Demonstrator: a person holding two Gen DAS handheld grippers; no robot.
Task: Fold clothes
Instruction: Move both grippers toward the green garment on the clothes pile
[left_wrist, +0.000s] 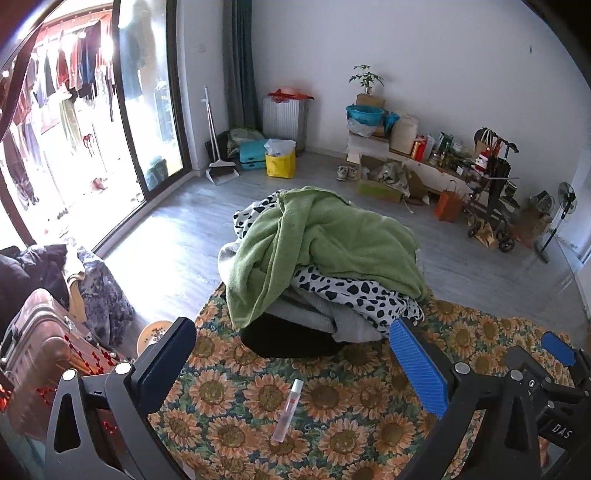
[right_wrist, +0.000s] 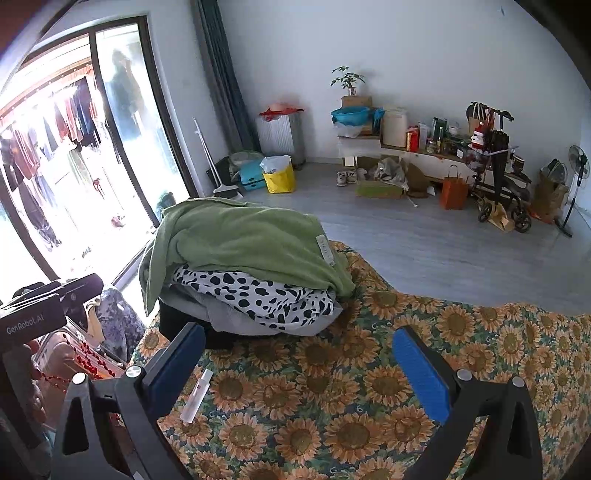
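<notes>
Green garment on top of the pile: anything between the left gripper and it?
Nothing blocks it. The left gripper is open, with bare sunflower cloth ahead of the green garment. A small clear tube lies low between the fingers, below the path.

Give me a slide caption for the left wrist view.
Open left claw over a sunflower cloth, facing a clothes pile topped by a green towel.

Green garment, sunflower-print cloth
</notes>
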